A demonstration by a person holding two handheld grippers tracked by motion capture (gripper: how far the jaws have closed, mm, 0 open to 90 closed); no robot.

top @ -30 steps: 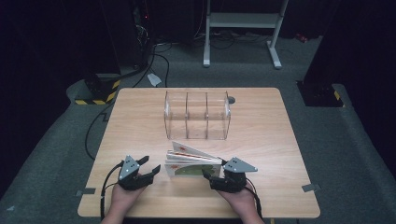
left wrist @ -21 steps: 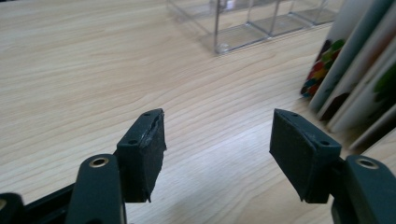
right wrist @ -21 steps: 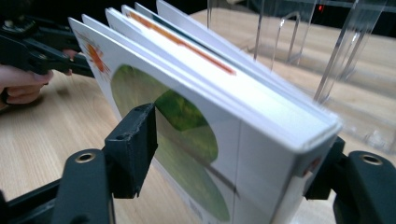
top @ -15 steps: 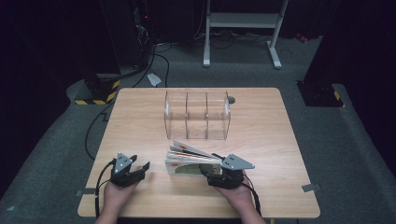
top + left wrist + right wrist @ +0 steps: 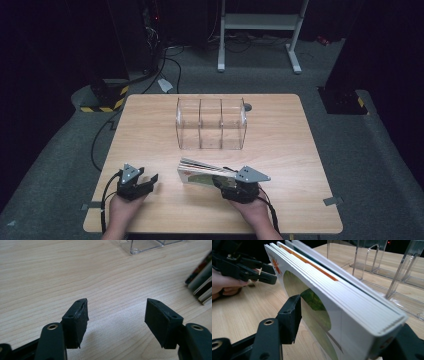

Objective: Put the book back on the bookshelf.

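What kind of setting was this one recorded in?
Probably a lab or recording studio: a lone wooden table on grey carpet, dark surroundings, loose cables on the floor, and a hazard-striped base behind.

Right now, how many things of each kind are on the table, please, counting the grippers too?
Grippers: 2, the left gripper and the right gripper
Clear organizer with three compartments: 1
Stack of thin books: 1
Small dark round object: 1
Total: 5

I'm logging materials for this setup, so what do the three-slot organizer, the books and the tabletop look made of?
Organizer: clear glossy plastic, probably acrylic; the table shows through its walls. Books: paper or card pages with glossy printed covers, their layered white edges visible. Tabletop: pale wood or wood-look laminate, matte, with grain lines.
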